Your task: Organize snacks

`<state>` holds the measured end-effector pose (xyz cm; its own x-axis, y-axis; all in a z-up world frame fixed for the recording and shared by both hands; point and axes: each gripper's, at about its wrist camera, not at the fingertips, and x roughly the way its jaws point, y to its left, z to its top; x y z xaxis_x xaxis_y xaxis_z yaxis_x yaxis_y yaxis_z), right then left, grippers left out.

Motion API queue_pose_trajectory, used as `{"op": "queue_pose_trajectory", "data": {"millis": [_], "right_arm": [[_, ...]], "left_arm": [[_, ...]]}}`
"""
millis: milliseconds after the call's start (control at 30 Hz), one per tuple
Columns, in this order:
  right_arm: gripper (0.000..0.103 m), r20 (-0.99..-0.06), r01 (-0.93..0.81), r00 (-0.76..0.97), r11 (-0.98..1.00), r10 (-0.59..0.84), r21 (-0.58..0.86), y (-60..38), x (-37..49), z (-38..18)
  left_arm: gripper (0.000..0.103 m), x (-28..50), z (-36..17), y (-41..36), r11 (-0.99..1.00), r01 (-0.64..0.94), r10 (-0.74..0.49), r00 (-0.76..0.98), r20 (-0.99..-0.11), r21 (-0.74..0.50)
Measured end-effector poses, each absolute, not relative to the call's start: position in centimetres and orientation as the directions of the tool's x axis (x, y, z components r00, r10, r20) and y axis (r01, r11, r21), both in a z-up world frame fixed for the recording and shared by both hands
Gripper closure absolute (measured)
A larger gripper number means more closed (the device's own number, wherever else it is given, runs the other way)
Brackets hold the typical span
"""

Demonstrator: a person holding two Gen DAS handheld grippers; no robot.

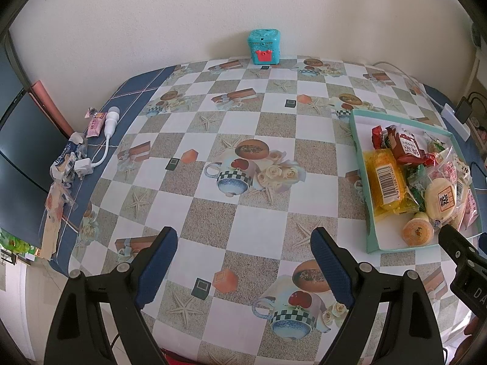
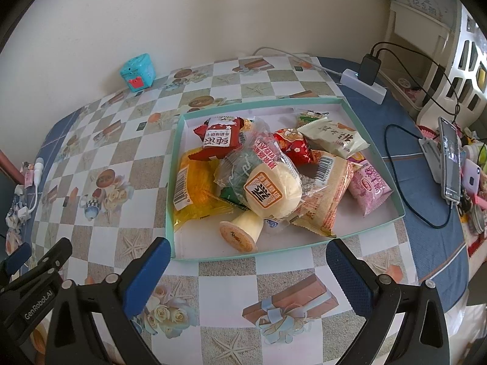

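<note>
The left gripper hangs at the bottom of its frame with fingers spread wide and released, only bare checked surface between them. The right gripper is likewise spread and empty at the bottom of its frame, just short of the near rim of the teal tray. The snacks lie heaped inside that tray at frame centre, a small pudding cup tipped over nearest the fingers
</note>
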<state>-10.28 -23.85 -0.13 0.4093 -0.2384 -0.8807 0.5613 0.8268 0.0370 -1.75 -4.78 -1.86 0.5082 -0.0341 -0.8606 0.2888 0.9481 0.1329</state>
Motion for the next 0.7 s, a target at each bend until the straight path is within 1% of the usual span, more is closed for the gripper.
{"op": "queue_pose_trajectory", "data": {"millis": [700], "right_arm": [[0.0, -0.881, 0.559, 0.41, 0.829, -0.236, 0.037, -23.73, -10.26, -0.09]], "left_arm": [[0.013, -1.73, -1.85, -4.78, 0.947, 0.291, -0.034, 0.509, -0.86, 0.135]]}}
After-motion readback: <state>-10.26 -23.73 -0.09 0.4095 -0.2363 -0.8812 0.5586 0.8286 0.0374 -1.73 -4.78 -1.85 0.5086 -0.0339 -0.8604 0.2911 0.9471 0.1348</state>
